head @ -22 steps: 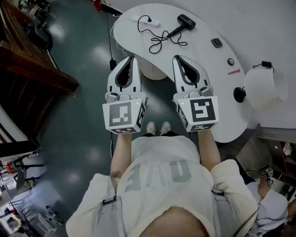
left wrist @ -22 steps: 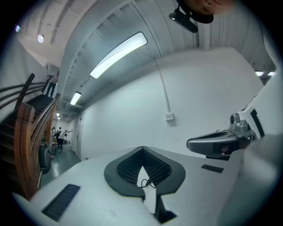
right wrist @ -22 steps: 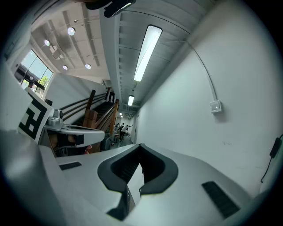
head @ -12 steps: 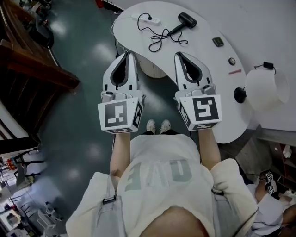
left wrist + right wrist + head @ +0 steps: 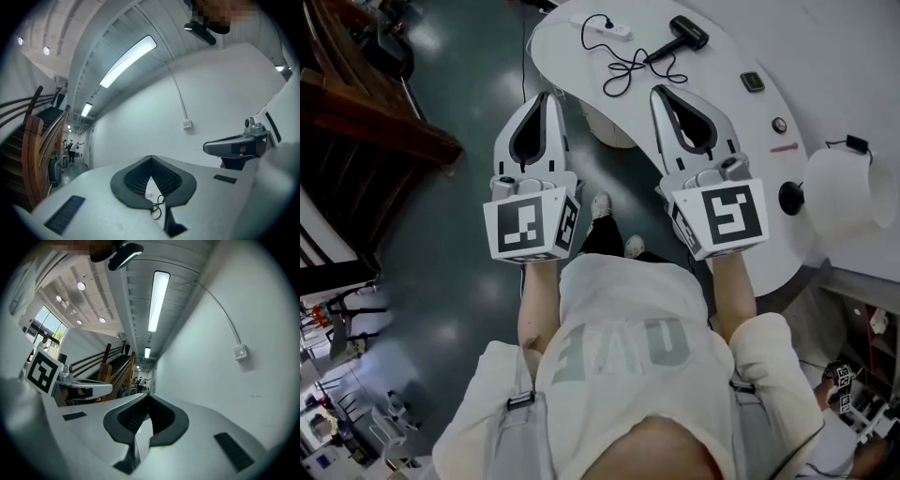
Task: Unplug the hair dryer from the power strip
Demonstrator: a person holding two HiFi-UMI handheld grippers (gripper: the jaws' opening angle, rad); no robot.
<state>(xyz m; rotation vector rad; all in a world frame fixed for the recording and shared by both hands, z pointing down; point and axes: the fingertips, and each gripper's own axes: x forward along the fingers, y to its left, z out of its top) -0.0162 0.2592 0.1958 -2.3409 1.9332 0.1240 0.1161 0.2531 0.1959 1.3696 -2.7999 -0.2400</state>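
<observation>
Comparing with a second ago, the white table (image 5: 727,141) is seen nearer, with one foot (image 5: 601,204) set forward: approach is under way, nothing yet unplugged. The hair dryer (image 5: 686,34) lies on it, its cord (image 5: 630,67) run to the power strip (image 5: 602,29), apparently still plugged in. The left gripper (image 5: 546,96) and right gripper (image 5: 660,92) are held fully closed, empty, well apart from the strip.
</observation>
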